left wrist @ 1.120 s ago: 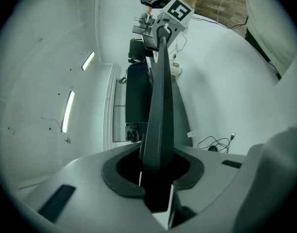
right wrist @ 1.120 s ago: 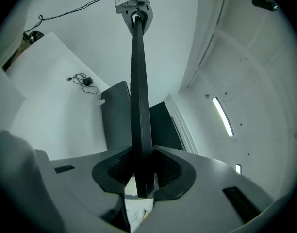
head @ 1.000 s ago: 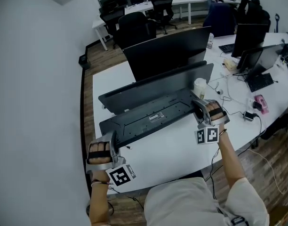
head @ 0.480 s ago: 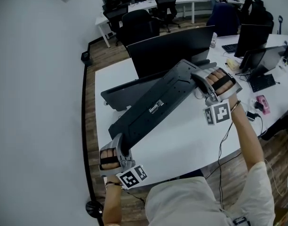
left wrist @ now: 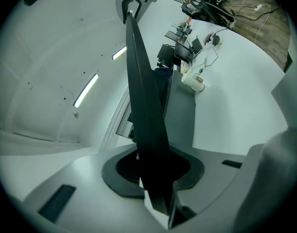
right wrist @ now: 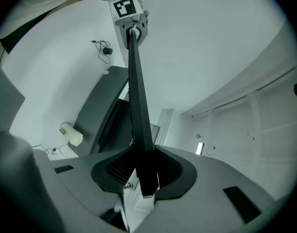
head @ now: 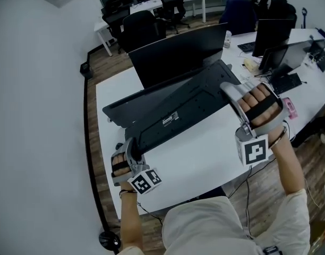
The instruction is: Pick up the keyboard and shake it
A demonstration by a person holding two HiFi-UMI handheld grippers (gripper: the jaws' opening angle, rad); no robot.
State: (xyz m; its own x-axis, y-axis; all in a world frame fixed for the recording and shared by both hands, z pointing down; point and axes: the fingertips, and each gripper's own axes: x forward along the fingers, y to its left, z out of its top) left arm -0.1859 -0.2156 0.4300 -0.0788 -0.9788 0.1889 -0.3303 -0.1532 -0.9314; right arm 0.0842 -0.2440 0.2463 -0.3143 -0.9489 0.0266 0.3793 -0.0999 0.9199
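The black keyboard hangs above the white desk, underside label up, its right end higher than its left. My left gripper is shut on its left end, and in the left gripper view the keyboard runs edge-on out of the left gripper. My right gripper clamps the right end. Its jaws are opening, while the keyboard still sits pinched in the right gripper.
A dark monitor stands just behind the keyboard, with a grey panel below it. A white cup sits on the desk. More monitors, cables and a pink item crowd the right. A wall runs along the left.
The keyboard left the desk: its right end swung up high, then dropped back to a flatter tilt. The left gripper has risen a little with its end.
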